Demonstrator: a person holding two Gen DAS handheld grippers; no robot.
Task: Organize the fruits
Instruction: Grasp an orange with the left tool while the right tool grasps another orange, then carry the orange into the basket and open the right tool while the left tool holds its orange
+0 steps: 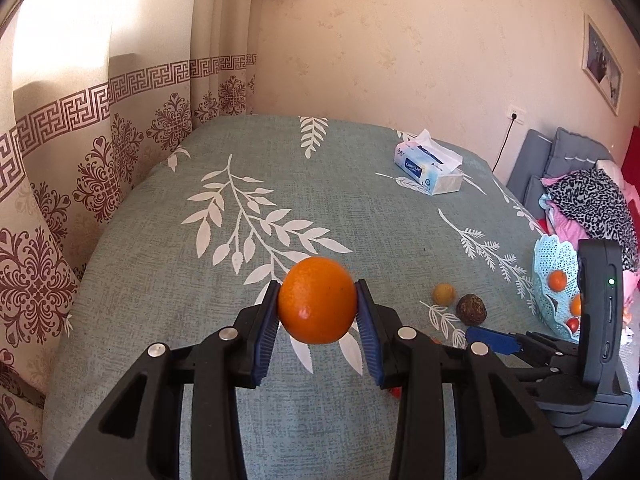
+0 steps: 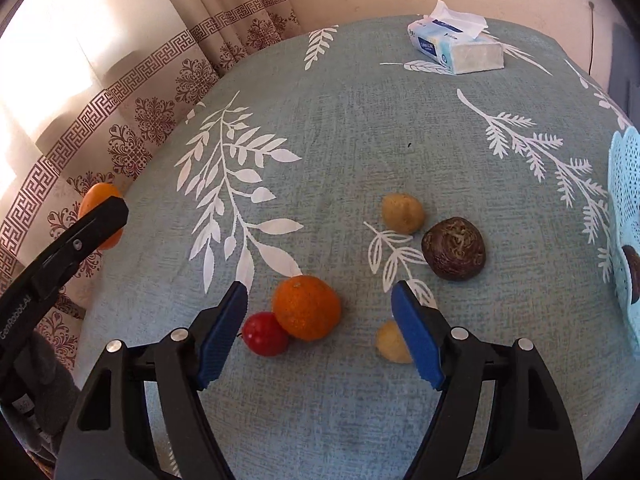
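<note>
My left gripper (image 1: 317, 306) is shut on an orange (image 1: 317, 299) and holds it above the table; the same orange (image 2: 100, 220) shows at the left of the right wrist view. My right gripper (image 2: 320, 308) is open just above the table, over a second orange (image 2: 307, 307) and a small red fruit (image 2: 265, 333) that touch each other. A pale fruit (image 2: 391, 342) lies by its right finger. Another pale fruit (image 2: 402, 213) and a dark brown wrinkled fruit (image 2: 454, 249) lie further off. A light blue lattice basket (image 1: 554, 280) with small orange and red fruits stands at the right.
The table has a grey-green cloth (image 1: 304, 184) with white leaf prints. A tissue box (image 2: 456, 42) sits at the far side. Patterned curtains (image 1: 100, 152) hang to the left, and a sofa with clothes (image 1: 584, 196) is at the right.
</note>
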